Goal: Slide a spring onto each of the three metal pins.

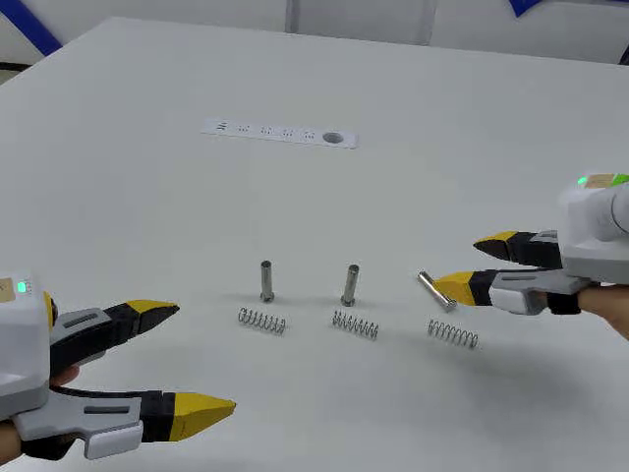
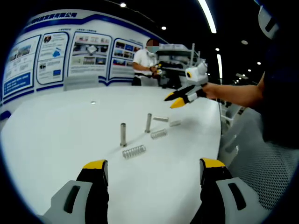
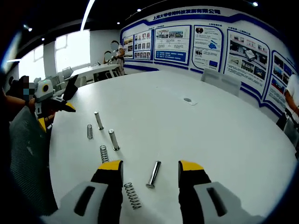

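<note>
springs [image 1: 355, 324] lie on the table [image 1: 147, 216], one before each pin [image 1: 350, 284]: light, squashy, apt to roll, so i'd pinch one softly mid-coil. my right claw [image 1: 460, 265] gapes about the fallen pin [image 1: 435, 291]; left claw [image 1: 204, 356] gapes too.

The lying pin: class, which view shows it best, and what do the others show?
Right gripper view: the lying pin sits close and whole between the open right tongs. Head view shows it smaller, by those tongs; left gripper view shows it small.
</note>
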A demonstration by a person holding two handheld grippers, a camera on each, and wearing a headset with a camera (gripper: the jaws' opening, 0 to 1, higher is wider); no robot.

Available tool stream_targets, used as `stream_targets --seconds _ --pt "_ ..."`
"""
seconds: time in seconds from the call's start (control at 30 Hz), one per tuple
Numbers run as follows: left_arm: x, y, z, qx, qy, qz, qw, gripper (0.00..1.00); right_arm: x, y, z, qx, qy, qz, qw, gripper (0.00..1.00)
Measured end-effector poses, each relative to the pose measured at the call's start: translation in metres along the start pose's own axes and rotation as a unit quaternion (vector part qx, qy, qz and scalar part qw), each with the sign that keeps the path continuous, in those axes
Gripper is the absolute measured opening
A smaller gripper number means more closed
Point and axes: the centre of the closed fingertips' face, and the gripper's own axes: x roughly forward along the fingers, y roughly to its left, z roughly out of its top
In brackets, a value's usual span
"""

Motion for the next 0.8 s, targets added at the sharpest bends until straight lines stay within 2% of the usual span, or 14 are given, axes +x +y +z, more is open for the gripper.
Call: stream_targets --seconds 0.07,0.27,0.47,0.8 --pt "0.000 -0.001 0.000 0.000 0.000 -0.002 1.0000 0.82 0.004 -0.002 0.001 0.008 0.006 -0.001 0.9999 0.44" --pt "0.000 -0.001 0.000 -0.001 -0.002 -0.001 1.0000 0.82 0.017 -0.009 -0.010 0.017 0.046 -0.015 0.9987 0.33" --pt "0.000 -0.001 -0.001 -0.003 -0.001 -0.001 1.0000 0.81 0.030 -0.010 -0.017 0.034 0.069 -0.016 0.9969 0.27" --pt "0.000 -0.001 -0.001 -0.006 -0.002 -0.001 1.0000 0.81 0.051 -0.008 -0.032 0.040 0.118 -0.022 0.9919 0.19"
